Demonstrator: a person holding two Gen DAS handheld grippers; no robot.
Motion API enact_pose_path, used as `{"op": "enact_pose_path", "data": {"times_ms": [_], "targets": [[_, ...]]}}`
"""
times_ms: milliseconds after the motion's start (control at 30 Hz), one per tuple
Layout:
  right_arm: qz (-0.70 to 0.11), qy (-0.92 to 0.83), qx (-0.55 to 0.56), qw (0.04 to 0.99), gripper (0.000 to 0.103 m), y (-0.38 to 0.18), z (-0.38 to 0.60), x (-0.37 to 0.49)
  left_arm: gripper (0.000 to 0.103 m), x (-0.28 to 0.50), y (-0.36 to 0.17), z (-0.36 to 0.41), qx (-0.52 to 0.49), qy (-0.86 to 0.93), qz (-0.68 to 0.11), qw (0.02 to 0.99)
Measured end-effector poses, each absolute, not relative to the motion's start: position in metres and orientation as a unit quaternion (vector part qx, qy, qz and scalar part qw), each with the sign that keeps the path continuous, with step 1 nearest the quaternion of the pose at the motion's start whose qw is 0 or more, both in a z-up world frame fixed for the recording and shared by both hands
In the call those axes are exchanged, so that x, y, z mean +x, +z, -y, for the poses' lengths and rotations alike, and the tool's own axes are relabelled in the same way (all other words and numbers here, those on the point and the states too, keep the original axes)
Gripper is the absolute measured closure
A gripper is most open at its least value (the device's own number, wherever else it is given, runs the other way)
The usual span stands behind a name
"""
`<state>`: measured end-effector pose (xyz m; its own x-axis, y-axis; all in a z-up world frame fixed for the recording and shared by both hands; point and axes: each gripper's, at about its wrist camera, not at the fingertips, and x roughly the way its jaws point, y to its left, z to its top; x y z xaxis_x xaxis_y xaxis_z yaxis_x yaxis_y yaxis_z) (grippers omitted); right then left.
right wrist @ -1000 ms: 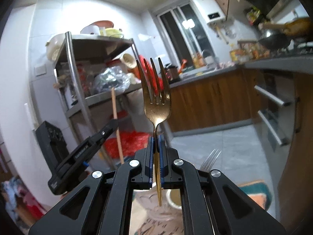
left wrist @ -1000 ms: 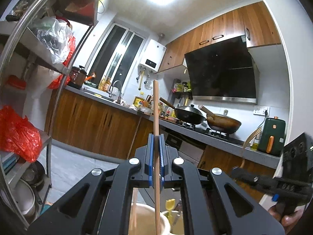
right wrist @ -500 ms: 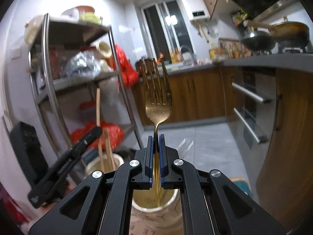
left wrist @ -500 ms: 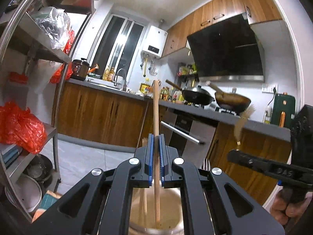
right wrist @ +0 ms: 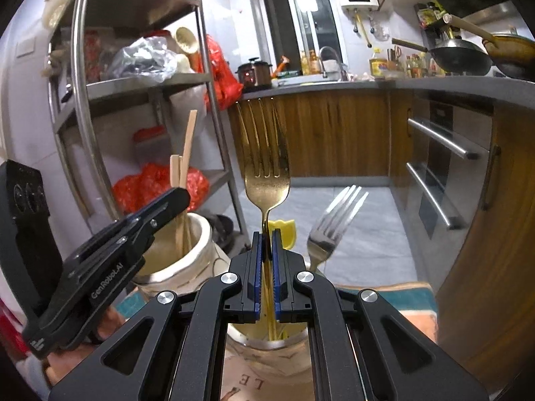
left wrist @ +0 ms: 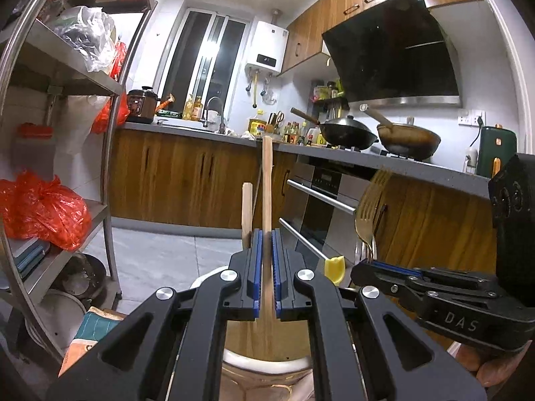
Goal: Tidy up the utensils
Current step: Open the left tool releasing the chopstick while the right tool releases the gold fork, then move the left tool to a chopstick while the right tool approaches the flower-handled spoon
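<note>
Pinching a wooden chopstick (left wrist: 266, 180) upright between its blue pads, the left gripper (left wrist: 266, 260) holds the stick's lower end inside a cream ceramic holder (left wrist: 214, 275), beside another chopstick (left wrist: 246, 210) already standing there. Just to its right, the right gripper (right wrist: 266, 260) is clamped on the thin neck of a gold fork (right wrist: 265, 163), tines up, handle dipping into a second patterned holder (right wrist: 267, 367). A silver fork (right wrist: 334, 224) and a yellow-tipped utensil (right wrist: 284, 230) lean in that same holder.
</note>
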<state>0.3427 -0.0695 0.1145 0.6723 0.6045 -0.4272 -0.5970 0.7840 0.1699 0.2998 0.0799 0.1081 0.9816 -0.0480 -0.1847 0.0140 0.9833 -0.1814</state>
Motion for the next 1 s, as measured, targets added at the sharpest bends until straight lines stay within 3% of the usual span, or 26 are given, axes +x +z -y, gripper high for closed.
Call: {"op": "enact_pose_path", "data": {"times_ms": [167,267,333,400,600,1000], "targets": [[-0.238,0.332,0.018,0.913,0.096,0.114,0.07,0.344,0.093,0.299,0.107,-0.082,-0.089,-0.011,-0.098,0.991],[-0.242,0.332,0.018,0.912,0.092,0.112,0.07,0.346,0.08,0.295,0.108,-0.083,-0.092,-0.008,-0.096,0.991],[-0.241,0.333,0.02,0.911,0.082,0.112,0.07,0.345,0.074,0.291,0.11,-0.085,-0.095,-0.007,-0.093,0.991],[-0.239,0.334,0.021,0.911,0.079,0.114,0.07,0.342,0.062,0.286,0.113,-0.087,-0.097,-0.006,-0.088,0.991],[-0.228,0.333,0.013,0.915,0.072,0.123,0.075,0.327,0.042,0.262,0.122,-0.085,-0.085,-0.008,-0.08,0.993],[-0.213,0.306,0.017,0.928,0.071,0.129,0.129,0.287,0.037,0.204,0.137,-0.097,-0.111,-0.006,-0.044,0.993]]}}
